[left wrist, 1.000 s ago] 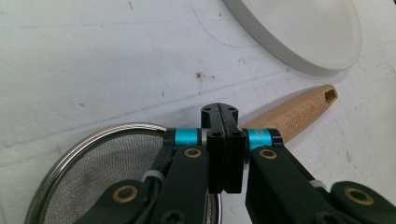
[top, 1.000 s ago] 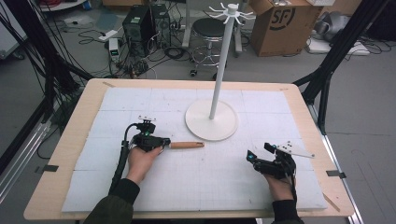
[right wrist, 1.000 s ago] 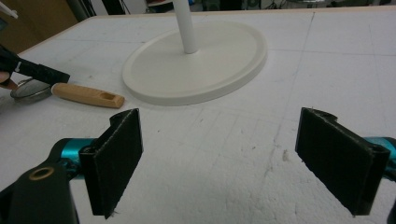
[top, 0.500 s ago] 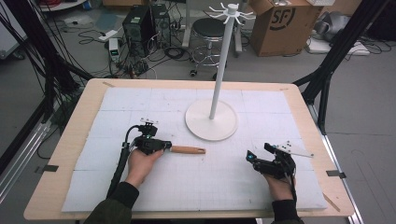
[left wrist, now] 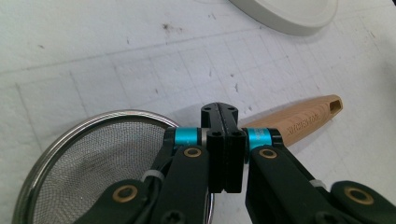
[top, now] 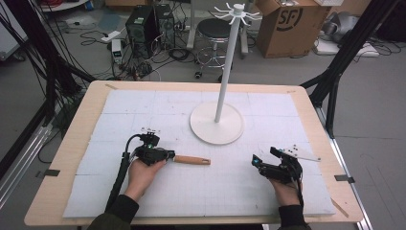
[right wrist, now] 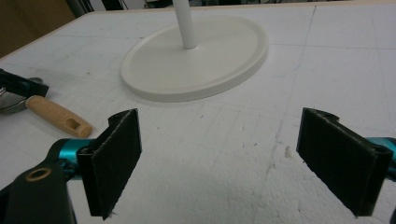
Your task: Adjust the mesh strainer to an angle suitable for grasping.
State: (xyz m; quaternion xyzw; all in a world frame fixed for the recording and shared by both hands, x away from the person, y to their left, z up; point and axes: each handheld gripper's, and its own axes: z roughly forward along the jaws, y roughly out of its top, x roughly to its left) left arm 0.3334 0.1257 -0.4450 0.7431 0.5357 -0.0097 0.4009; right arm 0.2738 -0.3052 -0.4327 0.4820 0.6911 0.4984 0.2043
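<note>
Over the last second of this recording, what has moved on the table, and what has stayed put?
The left gripper, shut on the strainer where bowl meets wooden handle, has drawn it toward the person's side of the table and slightly right; the handle keeps pointing right. The right gripper stayed open and in place, and the white stand has not shifted.

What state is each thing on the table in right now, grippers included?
Left gripper: shut on the strainer, where handle meets rim.
Right gripper: open, holding nothing, above the mat.
Strainer: lying on the mat, wooden handle pointing right.
Stand: upright, hooks bare.
</note>
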